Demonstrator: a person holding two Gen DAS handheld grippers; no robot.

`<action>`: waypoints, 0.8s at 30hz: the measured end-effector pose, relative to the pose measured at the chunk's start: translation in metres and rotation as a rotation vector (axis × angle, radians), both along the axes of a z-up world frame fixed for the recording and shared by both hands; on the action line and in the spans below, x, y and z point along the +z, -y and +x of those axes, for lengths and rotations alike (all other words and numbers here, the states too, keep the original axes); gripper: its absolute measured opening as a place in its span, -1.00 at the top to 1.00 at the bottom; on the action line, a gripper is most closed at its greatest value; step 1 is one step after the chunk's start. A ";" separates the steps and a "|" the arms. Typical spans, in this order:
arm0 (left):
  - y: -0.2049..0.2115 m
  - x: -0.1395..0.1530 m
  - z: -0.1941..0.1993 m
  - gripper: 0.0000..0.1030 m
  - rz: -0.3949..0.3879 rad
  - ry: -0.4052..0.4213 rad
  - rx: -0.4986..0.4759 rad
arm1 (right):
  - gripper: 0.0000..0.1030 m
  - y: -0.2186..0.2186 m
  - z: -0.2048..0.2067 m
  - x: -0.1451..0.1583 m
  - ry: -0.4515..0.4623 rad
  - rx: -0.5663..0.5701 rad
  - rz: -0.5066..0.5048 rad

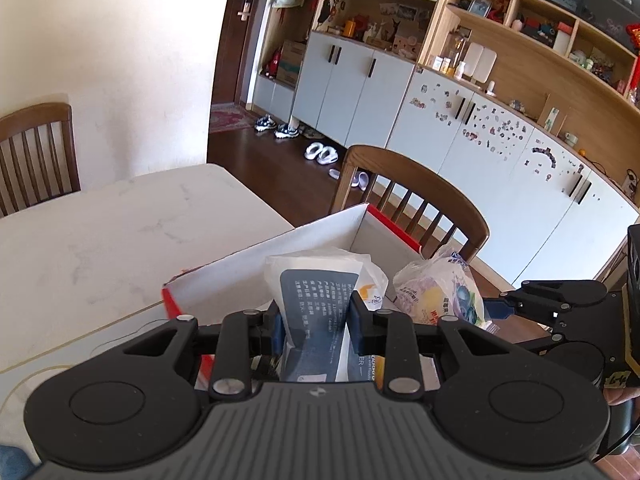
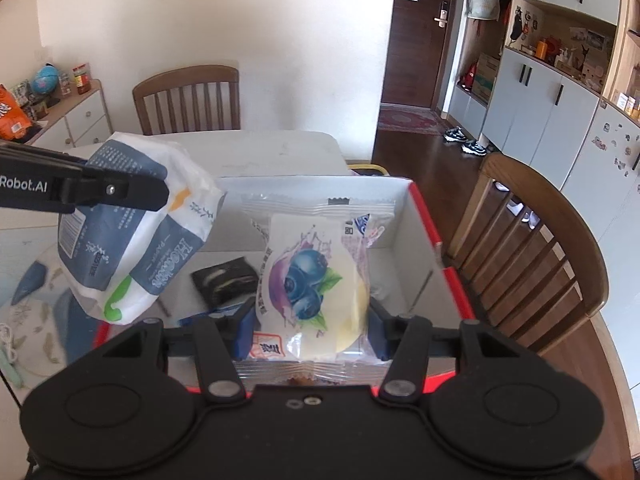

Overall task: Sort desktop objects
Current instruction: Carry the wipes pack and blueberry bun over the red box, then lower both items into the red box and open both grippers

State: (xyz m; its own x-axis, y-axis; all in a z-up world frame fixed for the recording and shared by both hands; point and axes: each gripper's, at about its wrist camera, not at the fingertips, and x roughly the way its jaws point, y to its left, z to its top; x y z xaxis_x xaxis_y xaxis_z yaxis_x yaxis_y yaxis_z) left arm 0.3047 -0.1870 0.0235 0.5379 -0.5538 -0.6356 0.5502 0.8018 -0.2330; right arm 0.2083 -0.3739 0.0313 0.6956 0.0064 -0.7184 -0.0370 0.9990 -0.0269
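Your left gripper (image 1: 316, 320) is clamped tight on a tissue pack (image 1: 320, 304), its long axis running away from you along the fingers, held above the box (image 2: 424, 216). Your right gripper (image 2: 312, 332) is partly closed on a blueberry snack packet (image 2: 312, 276), which stands lengthwise along the fingers, far end tilted toward the box's back wall. The white box with red sides sits on a pale marble table (image 1: 100, 232); a dark wrapped packet (image 2: 224, 280) lies inside. Wooden chairs (image 2: 536, 240) and white cabinets (image 1: 460, 136) surround you.
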 end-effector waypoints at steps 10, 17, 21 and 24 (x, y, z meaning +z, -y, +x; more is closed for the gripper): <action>0.039 -0.030 0.024 0.44 0.097 -0.029 -0.009 | -0.03 0.027 0.027 -0.023 -0.062 0.014 -0.022; 0.062 -0.053 0.041 0.44 0.196 -0.047 -0.022 | -0.03 0.033 0.044 -0.040 -0.123 0.041 -0.022; 0.070 -0.062 0.047 0.44 0.245 -0.051 -0.033 | -0.03 0.035 0.049 -0.047 -0.150 0.057 -0.040; 0.076 -0.067 0.049 0.44 0.280 -0.049 -0.035 | -0.03 0.035 0.051 -0.052 -0.164 0.073 -0.050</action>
State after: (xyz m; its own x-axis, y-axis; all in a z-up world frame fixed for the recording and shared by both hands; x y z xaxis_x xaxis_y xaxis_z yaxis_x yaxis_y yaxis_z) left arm 0.3537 -0.2630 -0.0438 0.4865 -0.3711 -0.7909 0.5726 0.8192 -0.0321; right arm 0.2591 -0.4086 -0.0204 0.5678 0.0143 -0.8231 -0.1176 0.9910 -0.0639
